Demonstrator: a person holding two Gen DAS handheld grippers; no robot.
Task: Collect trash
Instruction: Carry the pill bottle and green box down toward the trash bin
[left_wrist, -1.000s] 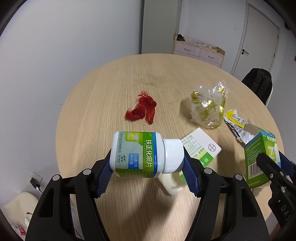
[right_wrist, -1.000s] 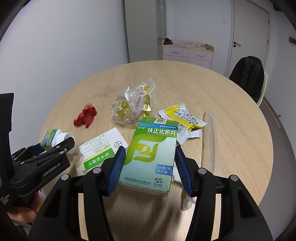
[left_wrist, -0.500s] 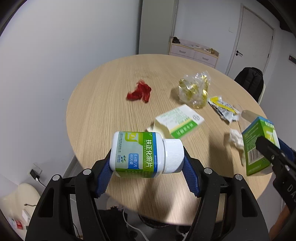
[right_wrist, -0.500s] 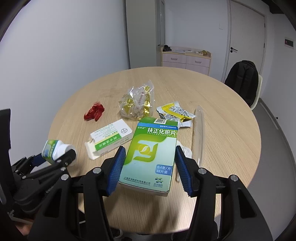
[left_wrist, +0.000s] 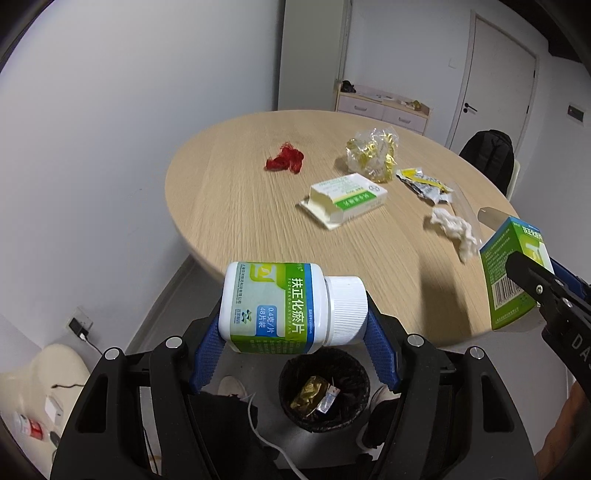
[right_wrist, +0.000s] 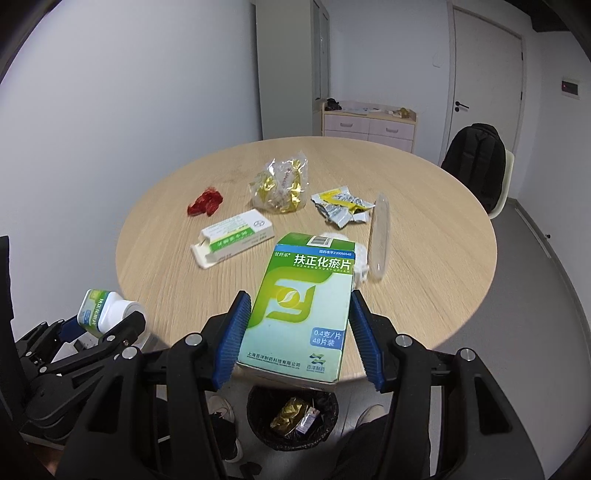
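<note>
While the left gripper (left_wrist: 291, 332) clamps the bottle (left_wrist: 284, 306) sideways, the bin (left_wrist: 325, 387) sits below; the right gripper (right_wrist: 295, 332) grips the box (right_wrist: 303, 306)

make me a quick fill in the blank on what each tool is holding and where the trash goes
1. The left tool grips a white plastic pill bottle lying on its ____.
2. The right tool is shut on a green and white cardboard medicine ____.
3. On the floor below both tools stands a black round ____ lined with a bag.
4. The crumpled ____ mesh net lies on the round wooden table.

Missing words: side; box; bin; red
</note>
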